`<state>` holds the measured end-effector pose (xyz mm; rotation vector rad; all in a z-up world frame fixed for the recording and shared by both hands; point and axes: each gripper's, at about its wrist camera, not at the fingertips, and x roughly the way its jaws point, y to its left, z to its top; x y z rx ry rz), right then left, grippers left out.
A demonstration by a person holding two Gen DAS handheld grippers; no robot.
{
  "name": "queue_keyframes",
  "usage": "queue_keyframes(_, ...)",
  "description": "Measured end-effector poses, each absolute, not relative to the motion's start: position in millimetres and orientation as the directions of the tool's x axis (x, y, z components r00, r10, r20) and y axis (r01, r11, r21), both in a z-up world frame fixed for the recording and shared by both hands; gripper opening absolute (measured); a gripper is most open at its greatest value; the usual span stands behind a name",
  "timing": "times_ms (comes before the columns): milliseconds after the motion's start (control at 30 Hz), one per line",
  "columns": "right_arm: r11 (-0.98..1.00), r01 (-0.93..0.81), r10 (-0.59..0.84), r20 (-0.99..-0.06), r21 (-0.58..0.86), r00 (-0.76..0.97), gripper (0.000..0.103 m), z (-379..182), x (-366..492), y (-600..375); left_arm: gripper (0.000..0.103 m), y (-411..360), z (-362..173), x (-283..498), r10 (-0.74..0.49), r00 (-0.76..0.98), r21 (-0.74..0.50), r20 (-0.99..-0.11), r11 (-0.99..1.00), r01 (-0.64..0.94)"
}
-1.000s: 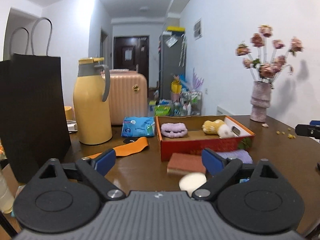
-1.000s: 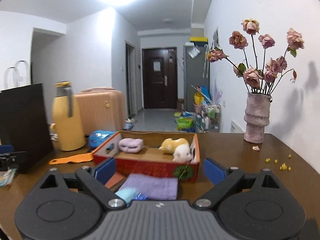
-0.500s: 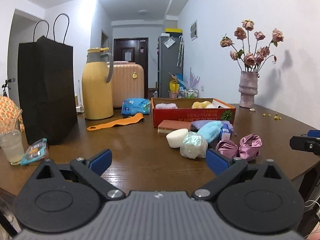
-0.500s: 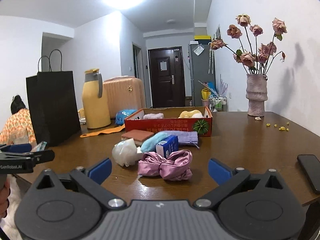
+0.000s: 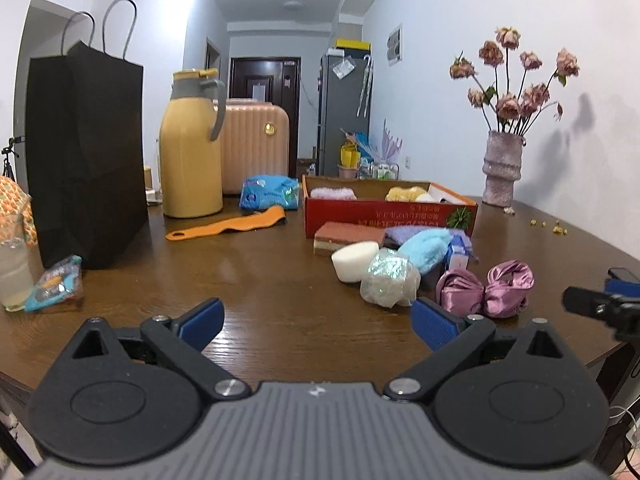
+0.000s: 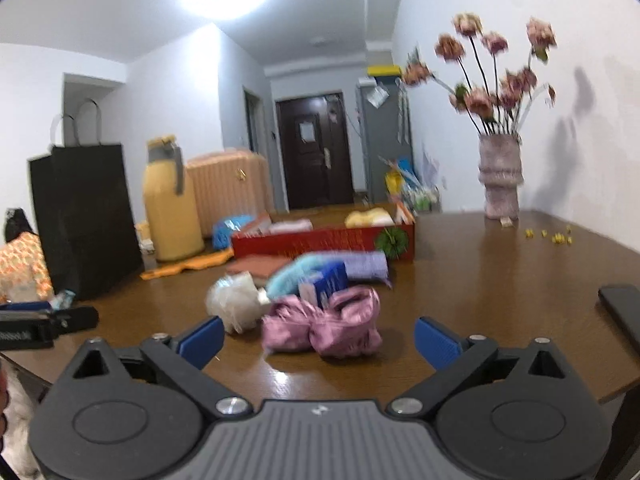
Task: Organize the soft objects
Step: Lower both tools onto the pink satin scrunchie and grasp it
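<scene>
A pile of soft things lies mid-table in front of a red cardboard box (image 5: pixel 384 216): a pink satin bow (image 5: pixel 486 286), a wrapped mesh puff (image 5: pixel 388 278), a white sponge (image 5: pixel 354 260), a blue fluffy cloth (image 5: pixel 426 246), a brown sponge block (image 5: pixel 348 236). The box holds a pink and a yellow soft item. My left gripper (image 5: pixel 318 322) is open and empty, near the table's front edge. My right gripper (image 6: pixel 318 338) is open and empty, just short of the pink bow (image 6: pixel 324 326), in line with it.
A black paper bag (image 5: pixel 86 160), a yellow thermos (image 5: pixel 192 148) and an orange strap (image 5: pixel 228 226) stand at left. A cup and a snack packet (image 5: pixel 56 282) sit at the far left edge. A vase of roses (image 5: pixel 502 168) stands back right. A dark phone (image 6: pixel 622 310) lies at right.
Both grippers pulled back from the box toward the table's front edge over the last second; in the last half second both edged forward again, the right one closing on the pink bow. Both stay open.
</scene>
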<state>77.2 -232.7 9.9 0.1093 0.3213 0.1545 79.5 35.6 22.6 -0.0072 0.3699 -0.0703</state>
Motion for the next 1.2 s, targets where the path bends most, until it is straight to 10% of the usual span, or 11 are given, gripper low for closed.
queue_keyframes(267,0.980,-0.144,0.176,-0.267,0.136,0.948,0.084,-8.0,109.8,-240.3,0.099,13.2,13.3,122.6,-0.109,0.898,-0.023,-0.427,0.994,0.110)
queue_keyframes(400,0.973,-0.142,0.194,-0.308,0.182,0.931,0.082,-8.2,138.0,-251.5,0.074,-8.9,12.8,145.0,-0.217,0.857,-0.074,-0.467,0.976,0.207)
queue_keyframes(733,0.957,-0.144,0.241,-0.417,0.251,0.876,0.020,-20.6,199.6,-269.8,0.065,-70.9,-4.6,212.6,-0.333,0.765,-0.138,-0.551,0.941,0.310)
queue_keyframes(833,0.951,-0.136,0.256,-0.462,0.278,0.849,0.018,-29.9,210.2,-272.2,0.029,-74.4,-12.9,227.5,-0.372,0.713,-0.180,-0.595,0.926,0.333)
queue_keyframes(1200,0.949,-0.147,0.270,-0.475,0.280,0.837,0.009,-35.0,208.8,-266.9,0.014,-71.6,-10.3,209.3,-0.391,0.709,-0.202,-0.586,0.919,0.340)
